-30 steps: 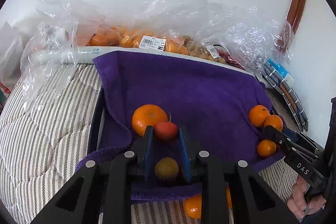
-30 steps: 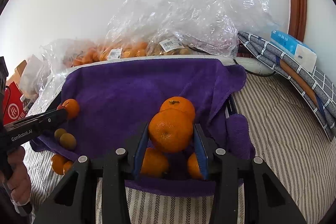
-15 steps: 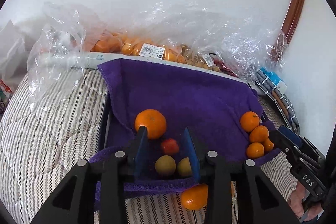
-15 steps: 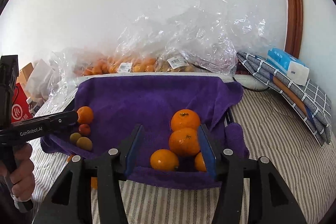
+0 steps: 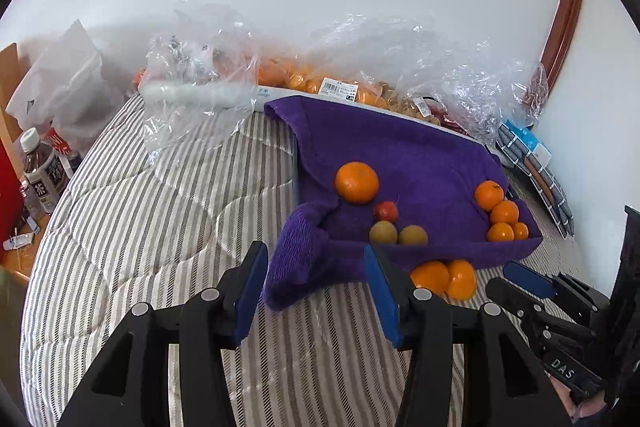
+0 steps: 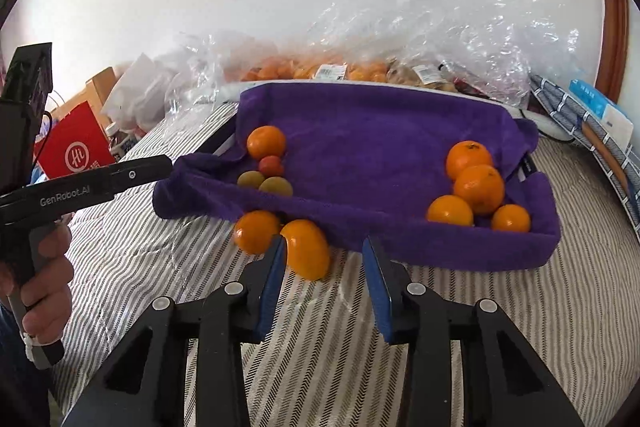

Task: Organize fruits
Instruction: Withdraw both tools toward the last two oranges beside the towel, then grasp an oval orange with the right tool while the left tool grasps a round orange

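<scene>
A purple towel (image 5: 404,151) (image 6: 376,131) lines a tray on the striped bed. On its left lie one orange (image 5: 356,182) (image 6: 266,142), a small red fruit (image 5: 386,211) (image 6: 271,165) and two green-brown fruits (image 5: 383,232) (image 6: 276,186). On its right lie several oranges (image 5: 504,213) (image 6: 478,189). Two oranges (image 5: 444,277) (image 6: 280,239) lie on the bed in front of the towel. My left gripper (image 5: 316,287) is open and empty, back from the towel's left corner. My right gripper (image 6: 325,275) is open and empty, just behind the two loose oranges.
Clear plastic bags of oranges (image 5: 304,79) (image 6: 320,69) lie against the wall behind the towel. A folded checked cloth and blue box (image 6: 592,115) lie at the right. Bottles (image 5: 42,171) and a red bag (image 6: 76,147) stand left of the bed.
Both grippers let go of their fruit, opened and drew back from the towel. The red fruit now lies on the left, the orange in the right group.
</scene>
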Tool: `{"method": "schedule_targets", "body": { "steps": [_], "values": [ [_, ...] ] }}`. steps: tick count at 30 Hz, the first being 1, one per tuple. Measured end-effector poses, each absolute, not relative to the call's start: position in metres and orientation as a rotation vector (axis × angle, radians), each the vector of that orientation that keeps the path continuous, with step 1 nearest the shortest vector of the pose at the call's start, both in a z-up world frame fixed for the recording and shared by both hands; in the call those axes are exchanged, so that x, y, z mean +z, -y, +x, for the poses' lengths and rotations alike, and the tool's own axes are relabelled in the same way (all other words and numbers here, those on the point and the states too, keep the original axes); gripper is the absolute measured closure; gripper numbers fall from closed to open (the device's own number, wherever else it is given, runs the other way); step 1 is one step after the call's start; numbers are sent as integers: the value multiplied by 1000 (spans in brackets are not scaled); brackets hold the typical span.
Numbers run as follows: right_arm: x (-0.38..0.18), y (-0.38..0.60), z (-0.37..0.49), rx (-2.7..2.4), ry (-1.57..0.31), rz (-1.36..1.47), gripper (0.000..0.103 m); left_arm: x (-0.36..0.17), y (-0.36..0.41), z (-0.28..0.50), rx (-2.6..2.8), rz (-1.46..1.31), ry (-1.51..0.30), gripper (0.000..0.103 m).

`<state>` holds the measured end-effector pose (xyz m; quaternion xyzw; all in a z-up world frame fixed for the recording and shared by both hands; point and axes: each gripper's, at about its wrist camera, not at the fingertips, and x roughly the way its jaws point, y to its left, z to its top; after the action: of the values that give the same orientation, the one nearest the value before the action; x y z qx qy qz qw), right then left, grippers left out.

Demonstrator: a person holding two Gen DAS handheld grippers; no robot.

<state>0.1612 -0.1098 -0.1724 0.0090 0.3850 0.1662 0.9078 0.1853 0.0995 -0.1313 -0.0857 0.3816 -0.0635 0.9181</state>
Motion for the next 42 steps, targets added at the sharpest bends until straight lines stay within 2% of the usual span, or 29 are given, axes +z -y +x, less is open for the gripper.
{"method": "schedule_targets", "body": {
  "steps": [8, 10, 12, 29, 42],
  "values": [
    [-188, 91, 174, 358, -839, -15, 64, -158, -103, 177, -115, -149, -842, 54],
    [-191, 88, 177, 354, -850, -33, 64, -162, -104, 177, -118, -162, -854, 47],
    [-194, 85, 181, 349, -862, -56, 66, -164, -106, 177, -128, -175, -869, 44],
    [-189, 117, 162, 285, -855, 15, 69, -168, -94, 173, -125, -99, -893, 44],
    [-189, 201, 111, 160, -842, 73, 69, -162, -18, 172, -257, -73, -906, 44]
  ]
}}
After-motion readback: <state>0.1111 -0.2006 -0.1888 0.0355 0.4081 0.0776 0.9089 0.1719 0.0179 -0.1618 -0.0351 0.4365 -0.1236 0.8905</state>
